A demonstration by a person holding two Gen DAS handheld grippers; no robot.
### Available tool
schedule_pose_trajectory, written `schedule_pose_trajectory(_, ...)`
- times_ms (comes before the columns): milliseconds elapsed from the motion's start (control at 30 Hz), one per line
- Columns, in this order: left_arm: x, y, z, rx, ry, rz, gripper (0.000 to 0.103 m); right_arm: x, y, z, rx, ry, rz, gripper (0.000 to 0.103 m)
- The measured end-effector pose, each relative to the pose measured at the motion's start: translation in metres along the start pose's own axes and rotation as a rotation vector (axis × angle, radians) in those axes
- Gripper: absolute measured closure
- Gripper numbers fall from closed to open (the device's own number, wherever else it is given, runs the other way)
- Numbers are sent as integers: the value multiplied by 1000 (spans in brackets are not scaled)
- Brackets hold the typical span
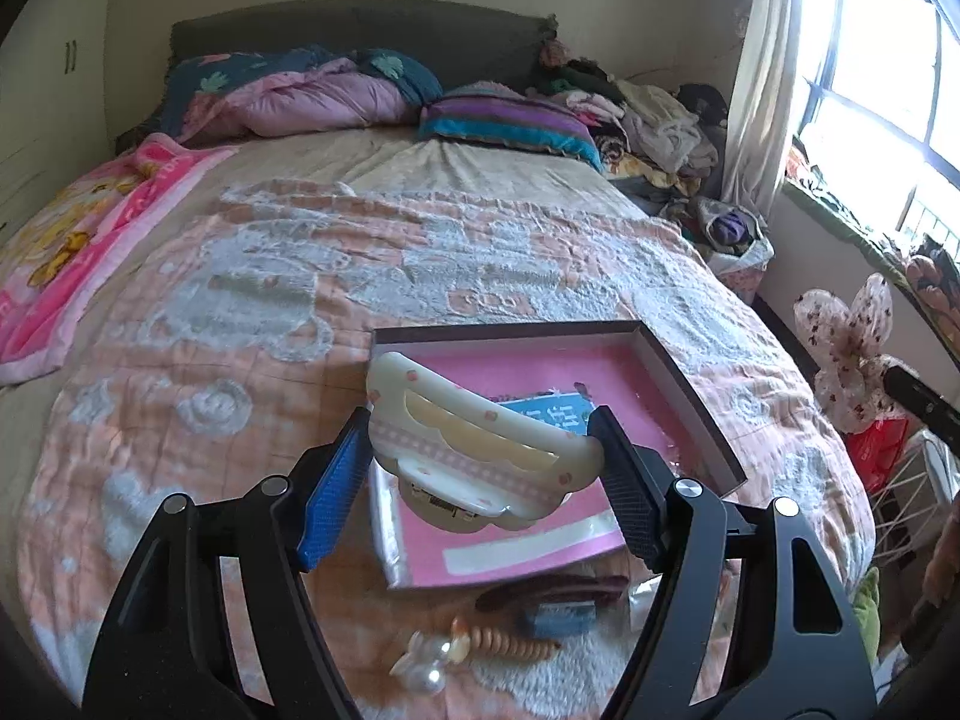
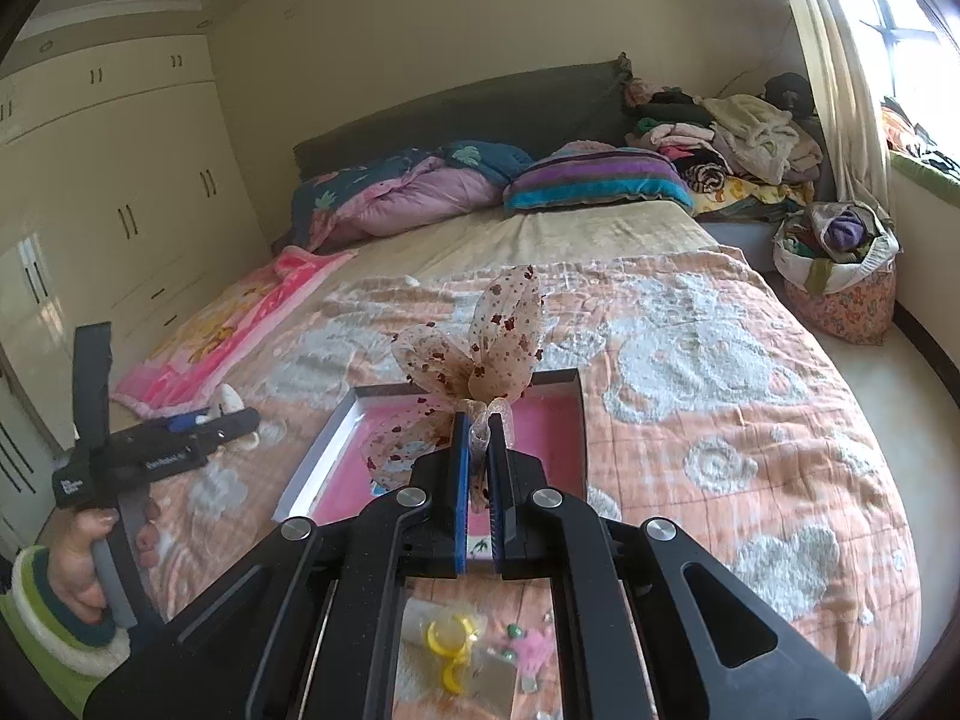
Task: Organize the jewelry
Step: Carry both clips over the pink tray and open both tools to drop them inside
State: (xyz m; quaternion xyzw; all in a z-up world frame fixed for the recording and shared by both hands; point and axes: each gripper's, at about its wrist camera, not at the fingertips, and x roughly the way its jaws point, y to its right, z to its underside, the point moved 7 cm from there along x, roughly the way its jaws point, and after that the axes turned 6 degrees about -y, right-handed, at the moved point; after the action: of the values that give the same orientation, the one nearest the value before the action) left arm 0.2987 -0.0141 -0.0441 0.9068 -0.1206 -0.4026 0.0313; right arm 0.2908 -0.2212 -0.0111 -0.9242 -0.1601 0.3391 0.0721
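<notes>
Bedroom; bed [image 1: 420, 252] lying under a peach terry blanket with raised white motifs, pillows and folded clothes piling at the headboard. Box [image 1: 690, 384], shallow, rectangular, dark-rimmed, pink-lined, sitting on the blanket and holding a blue printed card [image 1: 549, 411]; a pink sheet [image 1: 516, 546] in clear film lying just beside its near edge. Left gripper [image 1: 480, 480], blue textured pads gripping a glossy cream hair claw [image 1: 480, 450] with pink dots, holding it above the box. Right gripper [image 2: 477, 456], fingers pinching together on a sheer spotted mesh bow [image 2: 480, 348], hovering over the box [image 2: 579, 396]. Pearl clip [image 1: 423, 669], ridged brown clip [image 1: 510, 645] and yellow rings [image 2: 449, 639] lying loose on the blanket.
</notes>
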Motion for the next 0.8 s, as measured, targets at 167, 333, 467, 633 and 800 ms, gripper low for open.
schedule_pose_trajectory(167,33,8,1,3,-51,7,38,16,10,-4,14,-16,12,98)
schedule_pose_trajectory(333,59,14,10,13,-96,-3,38,37,17,-1,28,-44,9,98)
schedule_pose_trajectory(467,74,16,17,25,-125,-7,38,54,19,5,28,-77,8,98)
schedule_pose_trajectory(633,84,16,23,28,-148,-10,38,74,19,13,30,-117,5,98)
schedule_pose_trajectory(800,94,13,28,25,-168,-18,38,91,16,23,23,-155,0,98)
